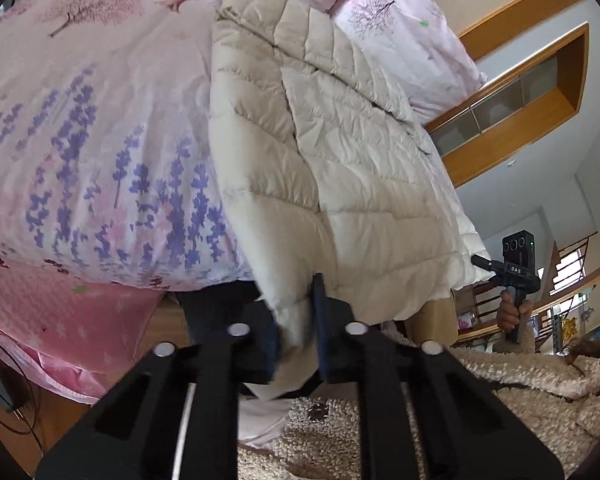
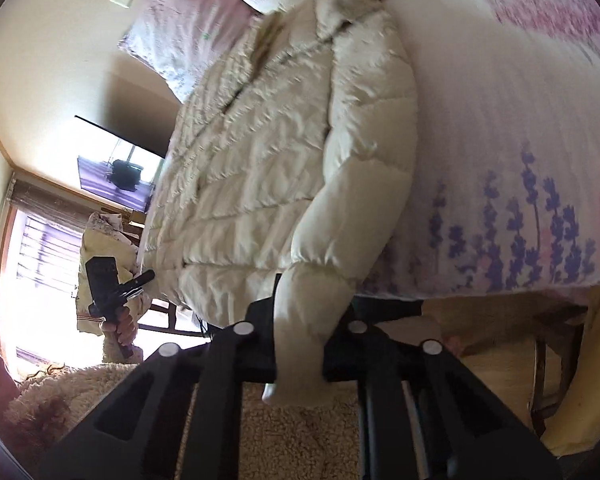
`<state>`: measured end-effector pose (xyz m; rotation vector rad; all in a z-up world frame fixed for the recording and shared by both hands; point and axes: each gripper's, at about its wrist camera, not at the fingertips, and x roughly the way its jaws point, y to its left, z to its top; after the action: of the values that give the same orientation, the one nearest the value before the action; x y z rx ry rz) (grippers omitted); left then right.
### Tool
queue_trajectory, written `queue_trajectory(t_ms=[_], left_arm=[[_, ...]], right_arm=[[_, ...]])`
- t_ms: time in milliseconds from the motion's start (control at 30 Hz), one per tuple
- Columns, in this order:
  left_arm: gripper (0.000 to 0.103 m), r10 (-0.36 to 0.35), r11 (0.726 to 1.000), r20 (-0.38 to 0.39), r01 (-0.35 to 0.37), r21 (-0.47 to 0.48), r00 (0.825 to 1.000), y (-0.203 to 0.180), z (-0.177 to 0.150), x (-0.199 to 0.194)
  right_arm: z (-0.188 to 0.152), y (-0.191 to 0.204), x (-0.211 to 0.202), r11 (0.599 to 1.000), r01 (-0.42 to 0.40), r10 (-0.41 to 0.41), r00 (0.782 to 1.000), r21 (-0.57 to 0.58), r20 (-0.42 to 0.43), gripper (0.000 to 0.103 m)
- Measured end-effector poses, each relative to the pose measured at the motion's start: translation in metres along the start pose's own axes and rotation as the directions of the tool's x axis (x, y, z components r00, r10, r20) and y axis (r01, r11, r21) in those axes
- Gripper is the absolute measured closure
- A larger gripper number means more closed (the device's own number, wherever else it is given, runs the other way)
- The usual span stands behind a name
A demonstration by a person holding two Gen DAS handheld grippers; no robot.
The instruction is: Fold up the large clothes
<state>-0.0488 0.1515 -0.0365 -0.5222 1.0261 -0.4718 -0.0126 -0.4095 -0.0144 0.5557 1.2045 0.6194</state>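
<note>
Cream puffy jacket (image 1: 340, 152) on a floral bed (image 1: 80, 140); left gripper (image 1: 296, 340) and right gripper (image 2: 300, 344) each pinch hem fabric between their jaws. Lift both evenly.

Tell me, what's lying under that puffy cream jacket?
The puffy cream jacket lies on a floral quilt with purple flowers; a pink pillow sits beyond it. What the quilt looks like directly beneath the jacket is covered.
</note>
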Motion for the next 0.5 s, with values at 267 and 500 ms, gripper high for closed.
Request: queue_trajectory(t_ms=[267,500], left_arm=[[0.097,0.039,0.999,0.188,-0.043,0.015,0.981,-0.011,0.019,-0.038],[0.098,0.009,1.0,0.33,-0.003,-0.021,0.944,-0.012,0.033,-0.069]], right_arm=[[0.015,0.046,-0.031,0.991,0.013,0.019,0.972,-0.136,0.233,0.092],[0.018,0.079,-0.054,0.969,0.073,0.044,0.89,-0.237,0.454,0.093]])
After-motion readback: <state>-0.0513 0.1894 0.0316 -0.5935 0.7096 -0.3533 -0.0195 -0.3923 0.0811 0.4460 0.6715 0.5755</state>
